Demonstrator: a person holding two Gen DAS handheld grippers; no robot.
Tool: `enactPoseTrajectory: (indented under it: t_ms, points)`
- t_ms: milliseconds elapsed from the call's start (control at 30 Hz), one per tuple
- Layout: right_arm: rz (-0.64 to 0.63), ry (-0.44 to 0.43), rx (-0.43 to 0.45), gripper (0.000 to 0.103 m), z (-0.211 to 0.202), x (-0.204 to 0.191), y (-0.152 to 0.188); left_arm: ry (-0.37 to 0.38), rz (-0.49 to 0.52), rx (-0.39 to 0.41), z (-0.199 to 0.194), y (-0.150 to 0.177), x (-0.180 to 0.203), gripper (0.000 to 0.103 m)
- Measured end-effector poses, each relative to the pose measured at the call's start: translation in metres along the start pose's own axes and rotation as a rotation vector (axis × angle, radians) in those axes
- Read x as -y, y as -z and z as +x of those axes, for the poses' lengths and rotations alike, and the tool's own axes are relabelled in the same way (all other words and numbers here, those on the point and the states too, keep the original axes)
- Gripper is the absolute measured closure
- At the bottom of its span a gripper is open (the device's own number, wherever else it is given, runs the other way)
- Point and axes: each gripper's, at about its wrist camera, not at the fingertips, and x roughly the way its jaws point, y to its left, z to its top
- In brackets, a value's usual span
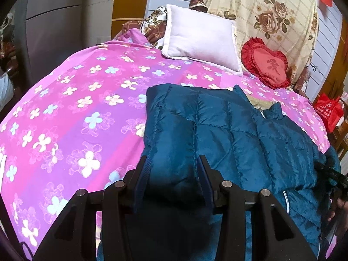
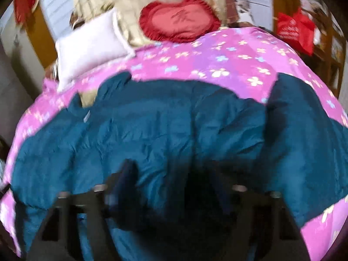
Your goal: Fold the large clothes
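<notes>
The big blue puffy jacket [image 1: 228,130] lies on the bed, on top of the pink flower blanket [image 1: 76,108]. One side of it looks folded over already, so it makes a thick double layer. Its collar and zipper point toward the pillows.

The left hand-held gripper [image 1: 174,163] has a fat fold of the jacket between its two fingers. The fingers are apart about as wide as the puffy fold, and they seem to squeeze it. The right hand-held gripper [image 2: 171,174] is low over the jacket's middle, but that picture is blurry and dark, so I cannot tell if it is open or holding anything.

I think the fold is only partly done. Next, the held edge likely needs lifting and laying across the rest, keeping the puffy cloth from sliding.

A white pillow [image 1: 202,37] and a red heart pillow [image 1: 267,64] sit well apart at the head of the bed.
</notes>
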Motion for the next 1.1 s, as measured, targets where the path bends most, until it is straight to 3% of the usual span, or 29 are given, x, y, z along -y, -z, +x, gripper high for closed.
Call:
enactPoseTrajectory:
  t_ms: [33, 167, 233, 300, 367, 433, 533, 700, 800, 967, 1033, 1100]
  points:
    - [-0.028, 0.013, 0.012, 0.095, -0.003, -0.005, -0.002, -0.002, -0.004, 0.002, 0.0, 0.0, -0.001, 0.078]
    - [-0.112, 0.114, 0.137, 0.096, -0.027, -0.012, -0.003, -0.002, -0.015, -0.006, 0.004, 0.0, -0.003, 0.078]
    - [-0.08, 0.172, 0.095, 0.096, -0.014, 0.0, -0.002, -0.009, -0.007, -0.012, 0.006, 0.001, -0.002, 0.078]
    - [-0.054, 0.173, 0.033, 0.096, 0.002, 0.01, 0.002, -0.021, 0.004, -0.017, 0.008, 0.003, -0.001, 0.078]
    - [-0.032, 0.166, 0.019, 0.09, 0.003, 0.016, 0.007, -0.023, 0.003, -0.016, 0.008, 0.004, -0.001, 0.078]
    - [-0.003, 0.184, 0.059, 0.071, -0.014, 0.019, 0.009, -0.024, -0.005, -0.01, 0.008, 0.002, -0.001, 0.078]
    - [0.015, 0.116, 0.126, 0.051, -0.043, 0.012, 0.006, -0.021, -0.01, -0.003, 0.007, -0.004, 0.0, 0.078]
    - [-0.126, -0.082, 0.096, 0.044, -0.049, -0.045, -0.006, -0.034, -0.022, -0.032, 0.019, -0.021, -0.002, 0.078]
    - [-0.195, -0.153, 0.074, 0.043, -0.034, -0.083, -0.009, -0.034, -0.024, -0.066, 0.039, -0.029, -0.002, 0.078]
    - [-0.292, -0.106, 0.036, 0.043, 0.013, -0.126, -0.008, -0.026, 0.004, -0.127, 0.067, -0.023, -0.002, 0.076]
    - [-0.305, -0.054, 0.018, 0.043, 0.031, -0.13, -0.006, -0.028, 0.016, -0.136, 0.073, -0.021, -0.002, 0.067]
    - [-0.293, -0.045, -0.004, 0.042, 0.047, -0.126, -0.004, -0.012, -0.008, -0.143, 0.076, -0.019, -0.007, 0.064]
